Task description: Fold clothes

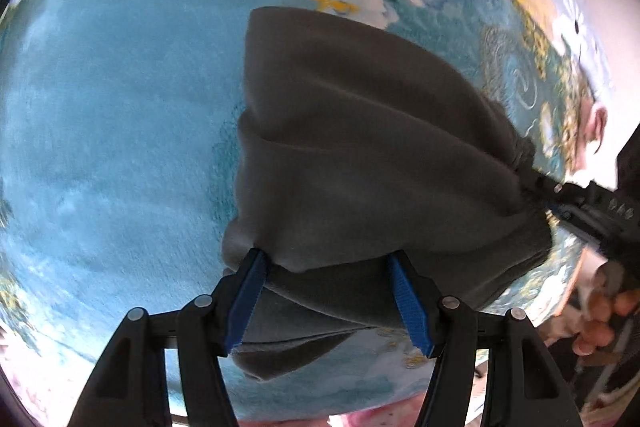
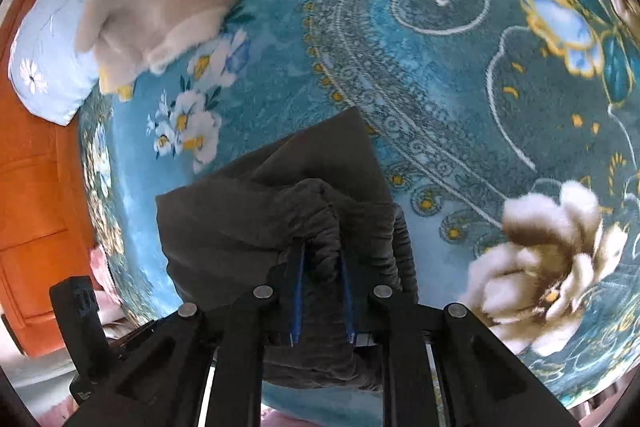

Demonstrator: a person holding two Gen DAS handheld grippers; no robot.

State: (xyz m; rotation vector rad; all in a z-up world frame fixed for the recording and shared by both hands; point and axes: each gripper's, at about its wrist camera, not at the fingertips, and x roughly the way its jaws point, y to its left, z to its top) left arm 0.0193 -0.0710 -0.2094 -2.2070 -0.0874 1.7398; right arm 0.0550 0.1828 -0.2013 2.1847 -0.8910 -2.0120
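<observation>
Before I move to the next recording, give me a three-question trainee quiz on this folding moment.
1. True or false: the right gripper is shut on the dark grey garment's gathered elastic band.
2. Multiple choice: the left gripper's jaws stand A) spread wide around the garment's edge, B) pinched shut on it, C) away from the fabric.
3. Fill in: the garment lies on a blue floral ____.

Key: 1 true; 2 A; 3 blanket.
</observation>
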